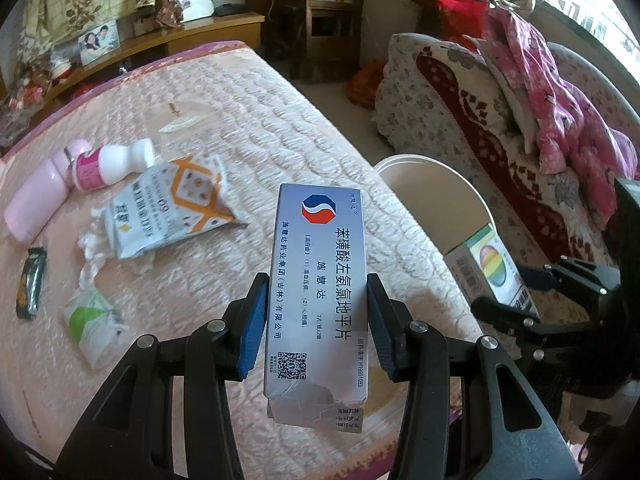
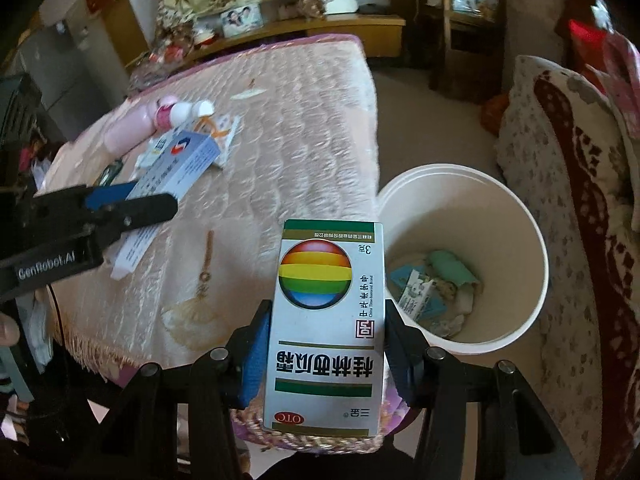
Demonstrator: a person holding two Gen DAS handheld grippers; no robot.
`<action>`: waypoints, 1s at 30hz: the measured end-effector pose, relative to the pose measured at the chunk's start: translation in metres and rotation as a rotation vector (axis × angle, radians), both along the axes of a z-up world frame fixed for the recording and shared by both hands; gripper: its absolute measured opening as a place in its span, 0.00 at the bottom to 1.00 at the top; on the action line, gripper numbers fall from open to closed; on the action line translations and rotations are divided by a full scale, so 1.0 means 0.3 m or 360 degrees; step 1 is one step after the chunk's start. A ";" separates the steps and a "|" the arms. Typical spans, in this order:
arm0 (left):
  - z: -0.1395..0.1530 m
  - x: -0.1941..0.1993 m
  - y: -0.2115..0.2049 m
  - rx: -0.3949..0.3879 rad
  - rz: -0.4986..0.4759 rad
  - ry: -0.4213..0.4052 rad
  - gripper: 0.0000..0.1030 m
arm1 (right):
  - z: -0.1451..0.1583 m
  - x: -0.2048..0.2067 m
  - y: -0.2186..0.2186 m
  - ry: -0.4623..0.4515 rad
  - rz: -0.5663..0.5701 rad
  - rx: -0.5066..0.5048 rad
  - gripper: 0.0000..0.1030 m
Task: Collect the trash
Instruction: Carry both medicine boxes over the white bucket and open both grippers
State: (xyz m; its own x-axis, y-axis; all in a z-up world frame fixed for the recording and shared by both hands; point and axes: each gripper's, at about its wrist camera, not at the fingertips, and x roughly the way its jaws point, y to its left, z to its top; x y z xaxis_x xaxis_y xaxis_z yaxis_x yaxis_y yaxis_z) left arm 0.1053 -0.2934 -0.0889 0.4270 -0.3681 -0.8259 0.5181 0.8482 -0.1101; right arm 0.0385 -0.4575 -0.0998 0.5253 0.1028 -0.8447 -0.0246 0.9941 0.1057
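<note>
My left gripper (image 1: 316, 320) is shut on a silver-blue medicine box (image 1: 318, 280) and holds it above the pink quilted table (image 1: 248, 120). My right gripper (image 2: 326, 344) is shut on a white medicine box with a rainbow ball (image 2: 326, 320), held over the table's near corner beside the white bucket (image 2: 516, 196). The bucket holds several pieces of trash (image 2: 432, 292). The right gripper and its box show in the left wrist view (image 1: 490, 268). The left gripper with its box shows in the right wrist view (image 2: 172, 172).
On the table lie a torn snack bag (image 1: 172, 208), a white bottle with a pink label (image 1: 112, 164), a pink flask (image 1: 40, 196), a dark wrapper (image 1: 31, 282), a tissue pack (image 1: 94, 326) and crumpled tissue (image 1: 94, 240). A sofa with clothes (image 1: 520, 120) stands right of the bucket.
</note>
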 end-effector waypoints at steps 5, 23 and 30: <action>0.006 0.011 -0.083 0.0004 -0.0050 -0.0008 0.44 | 0.011 -0.004 -0.091 -0.0043 -0.0112 0.0047 0.49; -0.052 0.071 -0.366 -0.0092 -0.0201 0.0143 0.44 | -0.099 0.073 -0.355 -0.0030 -0.0430 0.0163 0.49; -0.090 0.084 -0.421 -0.0103 -0.0230 0.0166 0.45 | -0.136 0.096 -0.392 -0.0006 -0.0474 0.0202 0.49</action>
